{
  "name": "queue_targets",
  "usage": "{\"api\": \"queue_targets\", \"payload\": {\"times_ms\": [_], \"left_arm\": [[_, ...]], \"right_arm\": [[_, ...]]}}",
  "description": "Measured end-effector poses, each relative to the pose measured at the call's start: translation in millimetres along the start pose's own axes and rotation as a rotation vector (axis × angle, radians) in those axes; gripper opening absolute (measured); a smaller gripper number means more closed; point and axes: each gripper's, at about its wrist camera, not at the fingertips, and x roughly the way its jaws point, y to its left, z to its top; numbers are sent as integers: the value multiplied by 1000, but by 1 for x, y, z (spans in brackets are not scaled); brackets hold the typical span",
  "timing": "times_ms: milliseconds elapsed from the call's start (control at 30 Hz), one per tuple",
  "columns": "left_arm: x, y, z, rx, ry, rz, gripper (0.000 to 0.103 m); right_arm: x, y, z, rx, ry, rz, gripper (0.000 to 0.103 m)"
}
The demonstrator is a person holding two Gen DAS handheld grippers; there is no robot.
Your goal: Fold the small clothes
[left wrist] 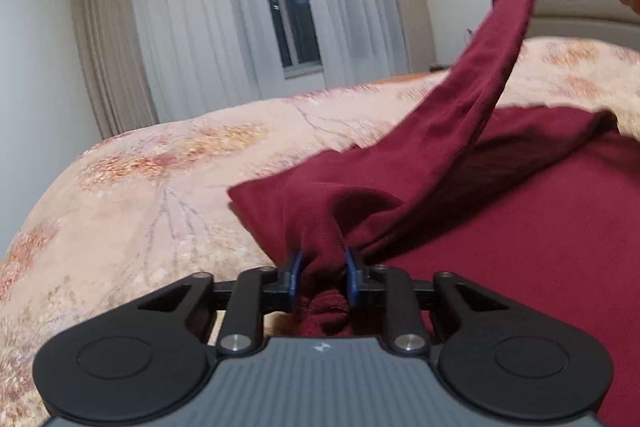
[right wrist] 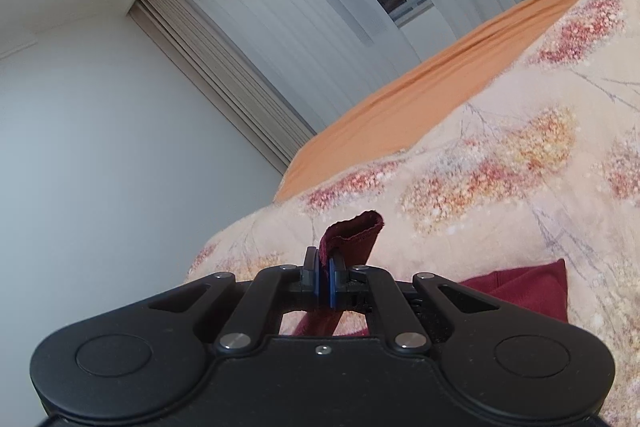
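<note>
while most of the maroon garment (left wrist: 540,247) lies spread on the floral bedspread (left wrist: 140,195) ahead of my jaws, i judge the fold barely begun. my left gripper (left wrist: 322,277) pinches a bunched edge between narrow jaws, low. my right gripper (right wrist: 325,281), raised and tilted, clamps a hem corner nearly closed.

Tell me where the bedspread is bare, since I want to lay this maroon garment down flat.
Bare floral bedspread lies left of the maroon garment, out to the curtain side, and beyond it toward the orange sheet. The right side is crowded: the garment covers it, with one edge bunched in the left gripper and a strip lifted by the right gripper.
</note>
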Motion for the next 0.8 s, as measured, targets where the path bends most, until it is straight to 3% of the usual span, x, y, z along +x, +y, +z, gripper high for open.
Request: {"api": "queue_targets", "payload": {"times_ms": [67,167,267,367,533,667,700,733,800], "left_arm": [[-9,7,3,-29,-26,-12,20],[-18,12,8,-55,-51,-33,19],[-3,-1,1,16,20,-46,19],[-4,-6,0,45,18,-55,19],[-9,0,1,13,-1,-73,19],[-8,-4,-2,36,-1,-88,19],[-8,-5,-2,44,-2,-90,19],[-8,-7,-2,52,-2,-89,19],[-7,-7,-3,50,0,-88,20]], "right_arm": [[-5,-7,-2,6,-5,-10,4],[-5,-34,-17,8,29,-94,4],[11,-81,-47,33,163,-263,4],[7,-107,-64,66,188,-306,4],[-5,-99,-64,20,161,-306,4],[-1,-106,-65,15,208,-395,5],[-2,-102,-65,5,208,-448,13],[-4,-91,-65,-47,183,-492,19],[-7,-58,-64,-189,125,-470,21]]}}
